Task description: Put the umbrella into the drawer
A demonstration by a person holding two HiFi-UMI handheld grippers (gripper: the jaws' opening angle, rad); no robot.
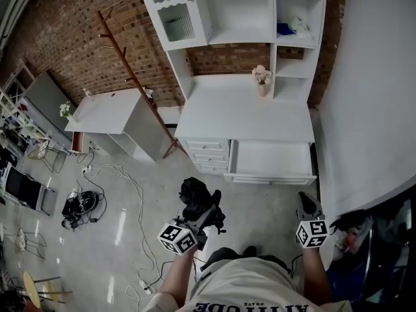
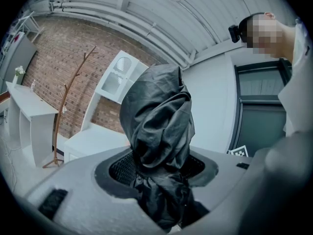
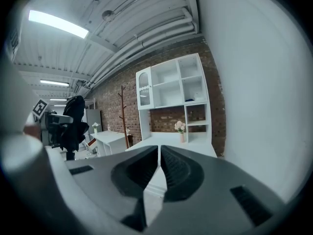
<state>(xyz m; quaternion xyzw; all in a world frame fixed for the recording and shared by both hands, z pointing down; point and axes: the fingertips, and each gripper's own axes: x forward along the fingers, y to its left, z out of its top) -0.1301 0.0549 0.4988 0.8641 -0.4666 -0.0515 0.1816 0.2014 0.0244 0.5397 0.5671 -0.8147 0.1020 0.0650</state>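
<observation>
Lower centre: right gripper (image 3: pixel 160 148), jaws together, nothing between. Far left: black umbrella (image 3: pixel 74 116). Centre: white shelved desk (image 3: pixel 171 87), flower vase (image 3: pixel 181 129) on it.

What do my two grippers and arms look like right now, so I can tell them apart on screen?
They look alike. The left gripper and right gripper have pale grey moulded bodies, dark ribbed pads inside the jaws, and a cube of black-and-white square markers at the back. No cables show. The forearms are bare below a light T-shirt with dark lettering.
</observation>
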